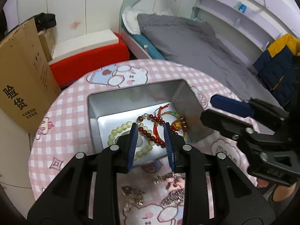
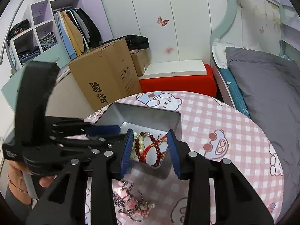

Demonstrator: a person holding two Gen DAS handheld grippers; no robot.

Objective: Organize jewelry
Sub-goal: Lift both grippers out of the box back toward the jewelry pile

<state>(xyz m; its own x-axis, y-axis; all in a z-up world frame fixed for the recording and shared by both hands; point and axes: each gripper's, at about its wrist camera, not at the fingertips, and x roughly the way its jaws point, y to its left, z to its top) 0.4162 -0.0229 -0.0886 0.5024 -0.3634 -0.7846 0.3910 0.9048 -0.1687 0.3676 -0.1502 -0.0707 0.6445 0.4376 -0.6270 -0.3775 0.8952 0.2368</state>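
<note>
On the round pink table point(image 1: 71, 101) stands an open metal tin point(image 1: 105, 105), and the bracelets already sorted lie on its floor: a pale bead one point(image 1: 120, 131) at the left, a dark red bead one point(image 1: 148, 123) in the middle, a red cord one point(image 1: 159, 125) toward the right.

The left gripper point(image 1: 150, 133) hovers over the tin's near edge, its jaws partly apart with nothing between them. The right gripper point(image 2: 150, 140) hangs just to its right over the same edge, jaws also parted and empty; no pad presses on anything.

What is left to sort lies nearer than the tin, on the cloth below both grippers: a heap of silver chains point(image 1: 133, 196) at the left, a pink charm piece point(image 2: 131, 204) with a chain at the right. Either gripper would likely have to draw back toward the person and dip. The right one looks closer to the pink piece, whose chain trails toward the near right. The tin's near wall stands between the loose pieces and the bracelets.
</note>
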